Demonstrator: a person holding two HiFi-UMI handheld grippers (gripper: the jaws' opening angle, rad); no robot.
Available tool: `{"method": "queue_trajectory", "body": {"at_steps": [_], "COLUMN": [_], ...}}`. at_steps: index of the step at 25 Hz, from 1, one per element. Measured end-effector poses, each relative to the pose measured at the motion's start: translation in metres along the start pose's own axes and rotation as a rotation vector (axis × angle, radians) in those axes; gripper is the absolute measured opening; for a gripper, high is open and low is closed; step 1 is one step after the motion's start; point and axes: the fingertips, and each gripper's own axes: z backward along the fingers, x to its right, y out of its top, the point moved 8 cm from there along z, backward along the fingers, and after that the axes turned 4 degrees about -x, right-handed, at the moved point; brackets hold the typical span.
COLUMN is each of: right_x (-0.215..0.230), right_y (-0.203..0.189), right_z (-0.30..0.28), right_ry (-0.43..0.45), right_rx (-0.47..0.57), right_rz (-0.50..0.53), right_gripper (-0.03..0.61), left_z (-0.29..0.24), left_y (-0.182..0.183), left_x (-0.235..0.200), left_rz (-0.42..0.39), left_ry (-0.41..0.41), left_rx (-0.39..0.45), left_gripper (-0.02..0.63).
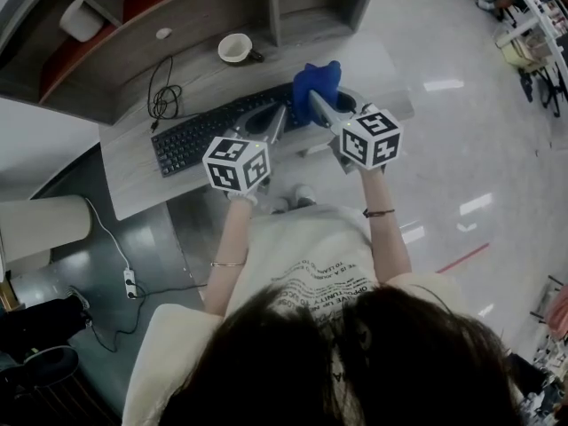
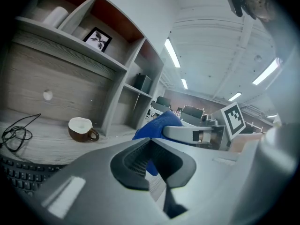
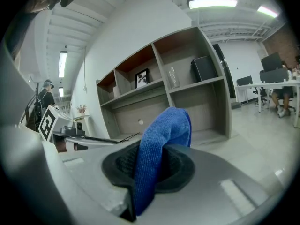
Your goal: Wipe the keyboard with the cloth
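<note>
Looking down from the head view first: the keyboard sits on the desk with a cable and a cup behind it. My right gripper has the blue cloth bunched up over the keyboard's right end. The left gripper is just beside it, over the keys. I can't tell from up here if the cloth actually touches the keys. In the left gripper view, the jaws meet at the tips with nothing pinched between them. The blue I see there is the cloth hanging behind them, in the other gripper. In the right gripper view, the jaws are clamped on a fold of cloth, which sticks up past the pads and looks well held. So my read is that the grab is done and the cloth is roughly in position, but the wiping itself looks barely started, if at all. Pretty much the whole keyboard is left to cover.
</note>
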Motion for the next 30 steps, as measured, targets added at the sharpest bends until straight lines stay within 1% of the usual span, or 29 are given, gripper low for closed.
{"method": "queue_trajectory", "body": {"at_steps": [8, 16, 23, 30], "right_x": [0.032, 0.051, 0.053, 0.045], "right_y": [-0.005, -0.015, -0.019, -0.029], "right_z": [0.002, -0.01, -0.022, -0.044], "right_ry": [0.036, 0.066, 0.077, 0.071], "right_rx": [-0.04, -0.078, -0.12, -0.172], "right_rz": [-0.004, -0.027, -0.024, -0.025], "right_gripper": [0.058, 0.058, 0.058, 0.058], "left_z": [-0.026, -0.042, -0.047, -0.045], "left_y": [-0.001, -0.008, -0.009, -0.018], "left_x": [0.011, 0.004, -0.004, -0.026], "left_rz": [0.019, 0.046, 0.062, 0.069], "left_ry": [0.036, 0.086, 0.094, 0.087], "left_rx": [-0.008, -0.021, -0.03, -0.062], "left_gripper": [0.002, 0.002, 0.002, 0.002]}}
